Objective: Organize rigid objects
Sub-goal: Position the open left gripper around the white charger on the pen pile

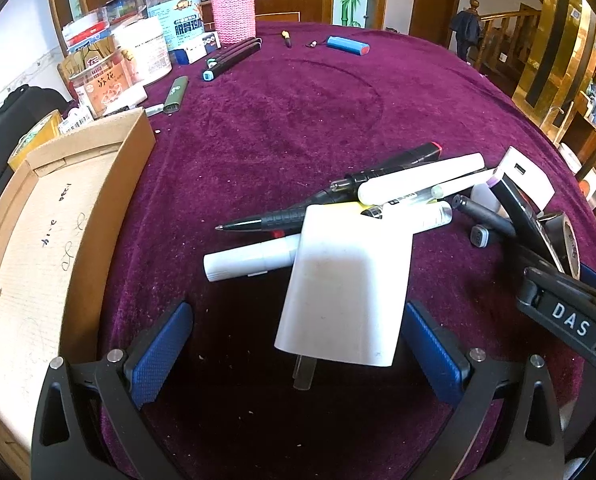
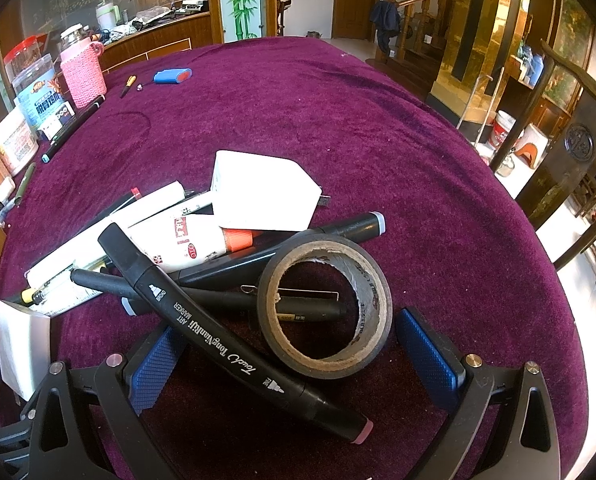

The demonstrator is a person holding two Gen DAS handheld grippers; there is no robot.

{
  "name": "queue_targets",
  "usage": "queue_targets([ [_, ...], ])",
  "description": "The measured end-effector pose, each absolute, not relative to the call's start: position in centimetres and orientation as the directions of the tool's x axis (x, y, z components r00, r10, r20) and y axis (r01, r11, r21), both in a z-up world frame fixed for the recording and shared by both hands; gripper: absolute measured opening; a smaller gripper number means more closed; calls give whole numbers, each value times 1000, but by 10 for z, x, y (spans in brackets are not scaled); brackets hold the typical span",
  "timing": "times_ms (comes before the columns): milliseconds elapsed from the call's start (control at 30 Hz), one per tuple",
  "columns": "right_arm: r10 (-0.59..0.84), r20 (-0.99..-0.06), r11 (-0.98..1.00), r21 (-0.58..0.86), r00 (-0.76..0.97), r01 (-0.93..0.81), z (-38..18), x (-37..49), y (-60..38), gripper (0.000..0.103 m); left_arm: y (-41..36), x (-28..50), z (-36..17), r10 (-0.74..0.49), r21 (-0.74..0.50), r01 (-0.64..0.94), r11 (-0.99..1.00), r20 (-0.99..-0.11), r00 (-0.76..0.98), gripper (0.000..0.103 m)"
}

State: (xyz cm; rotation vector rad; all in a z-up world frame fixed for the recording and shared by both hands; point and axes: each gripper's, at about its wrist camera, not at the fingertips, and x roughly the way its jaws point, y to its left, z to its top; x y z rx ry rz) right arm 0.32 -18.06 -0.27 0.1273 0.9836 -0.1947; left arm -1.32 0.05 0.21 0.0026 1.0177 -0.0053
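A heap of pens, markers and small items lies on the purple tablecloth. In the left wrist view a white flat block [image 1: 345,280] rests on top of white markers [image 1: 417,178] and a black pen [image 1: 282,220]. My left gripper [image 1: 298,352] is open, its blue pads on either side of the block's near end. In the right wrist view my right gripper [image 2: 294,356] is open around a black art marker [image 2: 226,340] and a roll of black tape [image 2: 325,308]. Behind them sit a white charger block [image 2: 262,192] and a white tube with an orange cap [image 2: 194,240].
A shallow cardboard box [image 1: 38,248] lies at the left. Jars, tins and a pink knitted bottle [image 1: 234,12] crowd the far left edge. A green lighter [image 1: 176,94], dark markers [image 1: 230,58] and a blue battery [image 1: 347,45] lie farther back. A wooden chair [image 2: 569,152] stands at the right.
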Motion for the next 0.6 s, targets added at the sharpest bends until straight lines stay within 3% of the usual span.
queue_targets([
  [300,-64,-868,989,12,493,148,-2,8,-185,102,0,-14,2,-5,-3,4,1000,-850,526,103],
  [400,-51,-877,992,10,479,125,1,2,-188,102,8,-18,6,-56,-63,6,998,-836,545,102],
  [500,-54,-837,992,17,544,126,20,-18,-194,102,27,-31,24,-110,-158,-24,987,-780,616,101],
  [600,-79,-720,993,7,689,121,60,-45,-199,102,42,-57,61,-95,-190,-45,981,-665,741,101],
])
